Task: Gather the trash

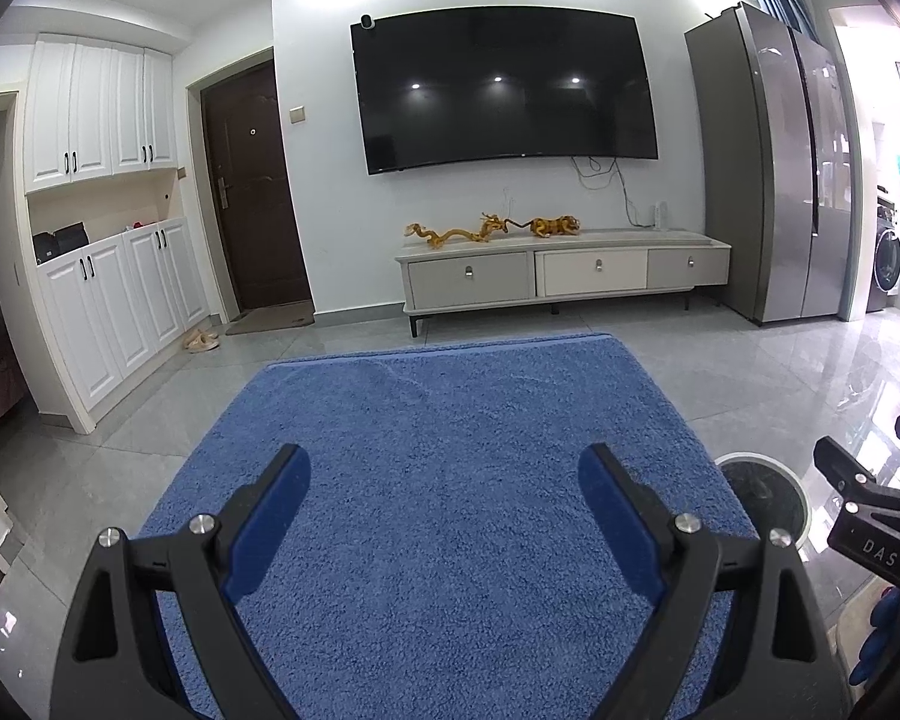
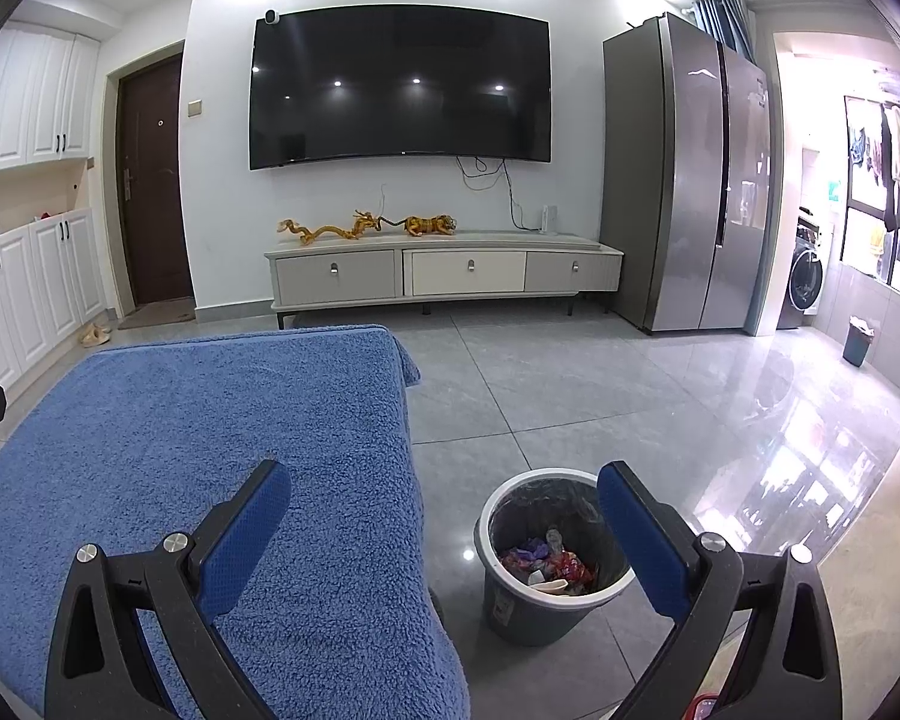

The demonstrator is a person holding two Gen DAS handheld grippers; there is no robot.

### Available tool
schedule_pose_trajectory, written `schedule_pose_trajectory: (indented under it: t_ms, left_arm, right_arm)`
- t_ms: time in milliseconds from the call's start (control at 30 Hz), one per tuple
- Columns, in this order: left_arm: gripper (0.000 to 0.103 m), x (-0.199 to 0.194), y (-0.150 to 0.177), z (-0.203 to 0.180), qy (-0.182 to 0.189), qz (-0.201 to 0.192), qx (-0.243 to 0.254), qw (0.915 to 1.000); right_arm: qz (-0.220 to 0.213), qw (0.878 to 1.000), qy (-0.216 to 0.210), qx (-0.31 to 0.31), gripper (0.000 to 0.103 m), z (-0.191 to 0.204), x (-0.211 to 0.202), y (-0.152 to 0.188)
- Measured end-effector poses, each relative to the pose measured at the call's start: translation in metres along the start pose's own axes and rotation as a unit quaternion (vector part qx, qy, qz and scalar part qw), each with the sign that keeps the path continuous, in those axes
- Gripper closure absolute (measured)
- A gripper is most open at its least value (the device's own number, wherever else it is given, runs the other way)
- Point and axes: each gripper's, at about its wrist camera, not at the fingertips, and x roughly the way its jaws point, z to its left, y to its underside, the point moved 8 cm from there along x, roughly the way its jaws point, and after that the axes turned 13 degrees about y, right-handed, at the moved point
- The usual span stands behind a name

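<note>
Two views, taken in turn.

Left wrist view: left gripper [image 1: 444, 474] hovers over a tabletop covered with a blue fleece cloth [image 1: 450, 438]. Jaws stand wide apart, nothing between them. No loose trash shows anywhere on the cloth from here. The rim of the bin [image 1: 768, 480] peeks past the cloth's right edge, and part of the right gripper [image 1: 870, 516] sits just beyond it. Far wall carries a television [image 1: 504, 90] above a low cabinet [image 1: 564, 276].

Right wrist view: right gripper [image 2: 444, 492] straddles the cloth's right edge [image 2: 210, 420], with the floor [image 2: 570, 384] on the other side. Jaws wide open, empty. The trash bin [image 2: 546, 552] stands on the floor just beside the covered tabletop, lined with a dark bag. Trash [image 2: 546, 564] lies in its bottom: crumpled wrappers in red and purple, plus a pale scrap. A second, smaller bin [image 2: 858, 339] stands well apart near the washing machine [image 2: 807, 276].

Handling judgement: wrappers look light, thin and crushable, likely slick foil or plastic, so a pinch on a crumpled ridge should hold better than on a flat face. No fragile pieces apparent. The bin itself looks like stiff plastic and mostly empty, hence light; take it by the rim wall, pinching liner and rim together so the bag doesn't slip. With nothing loose in sight, collection appears near done.
</note>
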Motion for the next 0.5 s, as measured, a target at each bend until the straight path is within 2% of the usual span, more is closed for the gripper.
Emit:
schedule_pose_trajectory:
  t_ms: [500]
  left_arm:
    - [0.012, 0.0052, 0.0001, 0.0015, 0.004, 0.012, -0.001, 0.9999]
  right_arm:
    - [0.003, 1.000, 0.003, 0.003, 0.000, 0.0013, 0.0042, 0.0047]
